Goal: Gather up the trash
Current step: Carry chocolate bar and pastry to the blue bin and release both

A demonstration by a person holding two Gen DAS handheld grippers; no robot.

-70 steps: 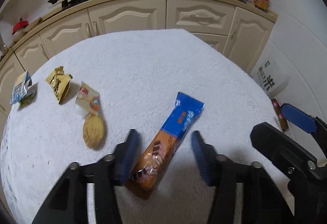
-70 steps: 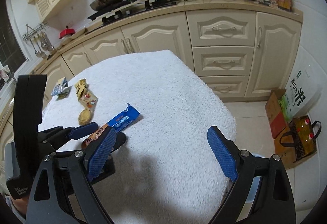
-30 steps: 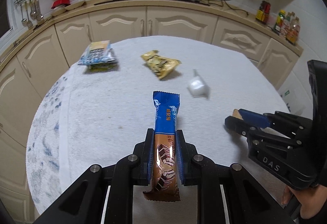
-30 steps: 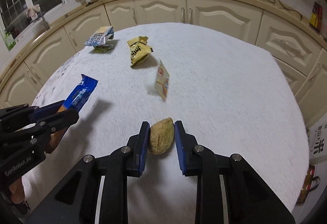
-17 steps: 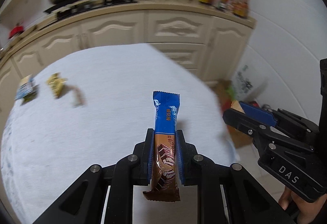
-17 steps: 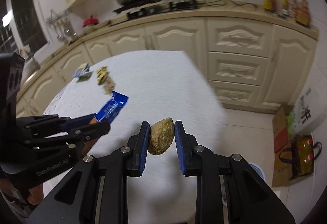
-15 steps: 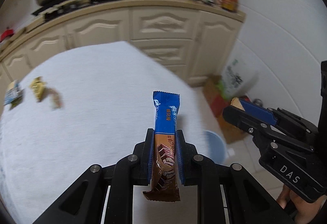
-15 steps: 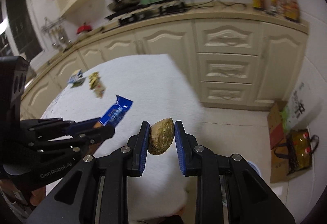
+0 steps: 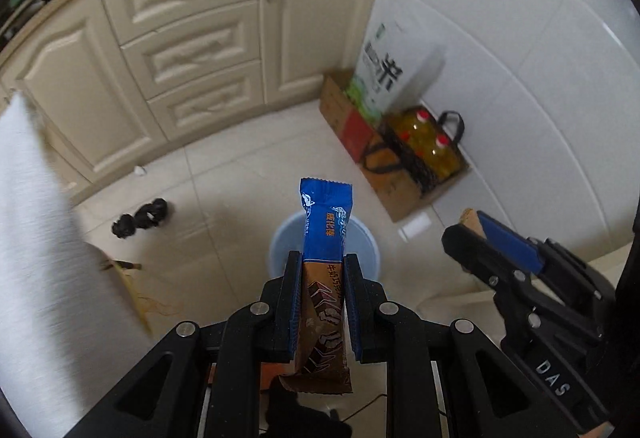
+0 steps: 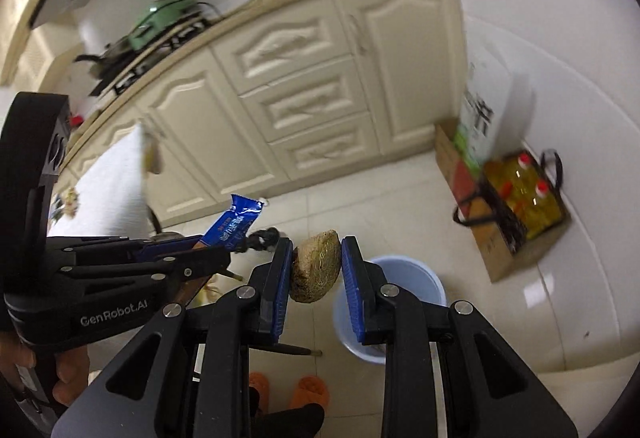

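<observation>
My left gripper [image 9: 321,260] is shut on a blue and brown snack bar wrapper [image 9: 325,238], which stands upright between the pads above a pale blue bin [image 9: 360,238] on the floor. My right gripper [image 10: 315,246] is shut on a round tan biscuit [image 10: 316,266], held just left of the same bin [image 10: 416,278]. In the right wrist view the left gripper [image 10: 216,244] and its wrapper [image 10: 236,224] show at the left. The right gripper [image 9: 472,228] shows at the right of the left wrist view.
The white-covered table edge [image 9: 36,238] lies at the left. Cream cabinets [image 9: 192,38] line the back. A cardboard box with oil bottles [image 9: 420,154] and a white bag [image 9: 384,74] stand by the tiled wall. A small black object [image 9: 140,218] lies on the floor. Orange slippers [image 10: 308,390] are below.
Both grippers have swung off the table to the right and tilted down, carrying the wrapper and the biscuit. The blue bin now lies under them.
</observation>
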